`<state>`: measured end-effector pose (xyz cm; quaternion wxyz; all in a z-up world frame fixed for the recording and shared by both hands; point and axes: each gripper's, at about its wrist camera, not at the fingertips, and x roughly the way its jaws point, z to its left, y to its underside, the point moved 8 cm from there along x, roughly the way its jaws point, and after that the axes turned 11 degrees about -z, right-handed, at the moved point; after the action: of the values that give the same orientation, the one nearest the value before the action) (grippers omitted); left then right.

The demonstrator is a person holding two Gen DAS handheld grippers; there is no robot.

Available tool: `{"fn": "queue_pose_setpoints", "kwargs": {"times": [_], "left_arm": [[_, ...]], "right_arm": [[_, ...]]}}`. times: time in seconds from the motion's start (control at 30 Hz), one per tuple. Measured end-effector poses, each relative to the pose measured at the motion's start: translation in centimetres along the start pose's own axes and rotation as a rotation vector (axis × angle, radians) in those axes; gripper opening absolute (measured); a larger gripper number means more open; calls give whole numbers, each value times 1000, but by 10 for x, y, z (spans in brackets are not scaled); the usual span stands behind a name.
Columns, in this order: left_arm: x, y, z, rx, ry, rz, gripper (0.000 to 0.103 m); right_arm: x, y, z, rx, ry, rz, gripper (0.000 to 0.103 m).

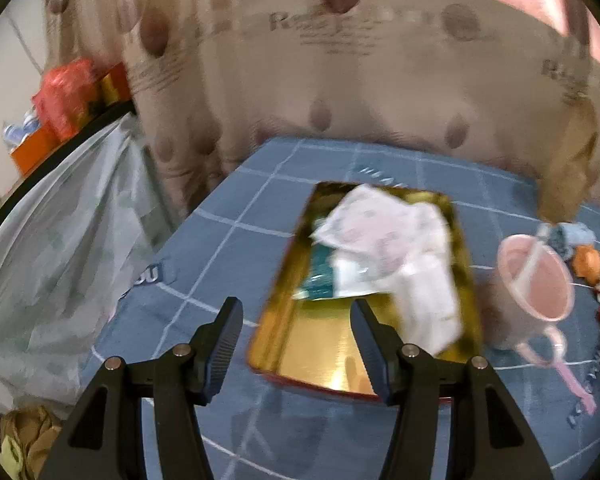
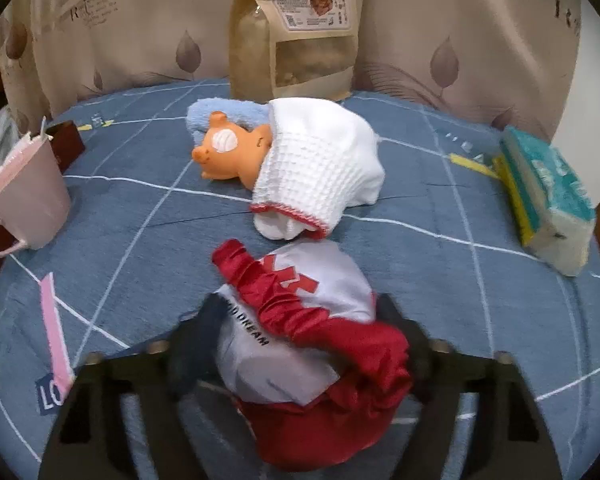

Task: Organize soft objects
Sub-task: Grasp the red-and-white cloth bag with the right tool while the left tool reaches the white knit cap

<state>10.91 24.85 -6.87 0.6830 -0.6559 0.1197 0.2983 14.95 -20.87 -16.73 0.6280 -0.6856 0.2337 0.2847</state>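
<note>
Shiny gold rectangular metal tin (image 1: 324, 356) on blue checked cloth (image 2: 148, 216) holds crumpled white fabrics (image 1: 396, 256) and teal packet (image 1: 320, 276). Pink plastic mug (image 1: 536, 280) beside tin, contents unclear. Left gripper (image 1: 296, 320) jaws apart, nothing between. Right gripper (image 2: 300, 336) clamped on bunched red-and-white satin garment (image 2: 312, 344) on cloth, long axis running away from camera.

surface: blue grid-lined cloth (image 2: 148, 216) | backdrop: beige leaf-print curtain (image 1: 380, 92) | left: pale plastic sheet (image 1: 60, 232)
</note>
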Motion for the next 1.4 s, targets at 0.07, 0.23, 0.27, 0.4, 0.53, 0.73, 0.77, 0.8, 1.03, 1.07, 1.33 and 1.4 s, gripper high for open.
{"fn": "queue_pose_setpoints", "kwargs": {"times": [0.07, 0.23, 0.27, 0.4, 0.53, 0.73, 0.77, 0.8, 1.03, 1.07, 1.33, 1.4], "left_arm": [[-7, -7, -18, -5, 43, -8, 58], [-21, -24, -76, 10, 173, -22, 58], [-23, -28, -90, 30, 192, -30, 58], [-34, -37, -150, 103, 285, -43, 58], [-44, -40, -205, 146, 386, -38, 59], [-56, -34, -294, 225, 539, 0, 59], [-57, -32, -309, 243, 563, 4, 59], [-58, -30, -322, 258, 576, 11, 59], [-49, -4, -414, 267, 710, 174, 60], [-48, 2, -423, 256, 722, 207, 60], [-20, 17, -467, 69, 716, 397, 60], [-8, 18, -470, 2, 693, 437, 60]], "right_arm": [[-1, 0, -1, 11, -2, -5, 62], [-4, 1, -6, 22, -7, -16, 38], [-4, 1, -8, 22, -1, -18, 36], [-7, 1, -22, 45, 32, -25, 33], [-11, 3, -53, 84, 103, -24, 32], [-15, 12, -112, 178, 208, -18, 32], [-15, 14, -117, 194, 207, -21, 32], [-15, 15, -120, 219, 192, -25, 32], [-11, 15, -119, 237, 170, -26, 34], [-11, 15, -120, 250, 159, -27, 34], [-11, 15, -120, 281, 123, -35, 37], [-12, 16, -121, 291, 113, -38, 38]]}}
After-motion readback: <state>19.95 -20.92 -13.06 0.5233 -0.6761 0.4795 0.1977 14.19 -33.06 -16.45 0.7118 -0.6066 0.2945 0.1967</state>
